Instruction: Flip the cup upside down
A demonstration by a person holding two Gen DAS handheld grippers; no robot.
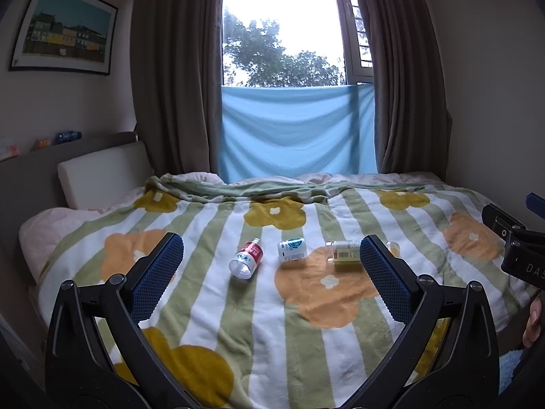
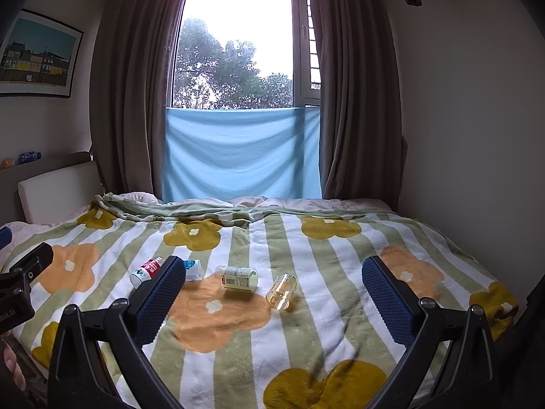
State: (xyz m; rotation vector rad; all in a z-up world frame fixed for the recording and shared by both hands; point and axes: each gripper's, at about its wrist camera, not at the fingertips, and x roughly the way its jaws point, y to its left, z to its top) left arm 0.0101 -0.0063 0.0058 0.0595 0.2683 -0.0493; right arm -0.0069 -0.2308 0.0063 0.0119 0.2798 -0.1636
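Four small containers lie on their sides in a row on the flowered blanket. From left to right they are a clear red-labelled cup, a white and blue cup, a clear bottle with a pale label, and an amber glass cup. The amber cup is partly hidden behind a finger in the left wrist view. My left gripper is open, short of the row and above the bed. My right gripper is also open with nothing in it, nearest the amber cup.
The bed fills the room between a white headboard on the left and a wall on the right. Brown curtains and a blue cloth hang at the window behind. A hand shows at the edge.
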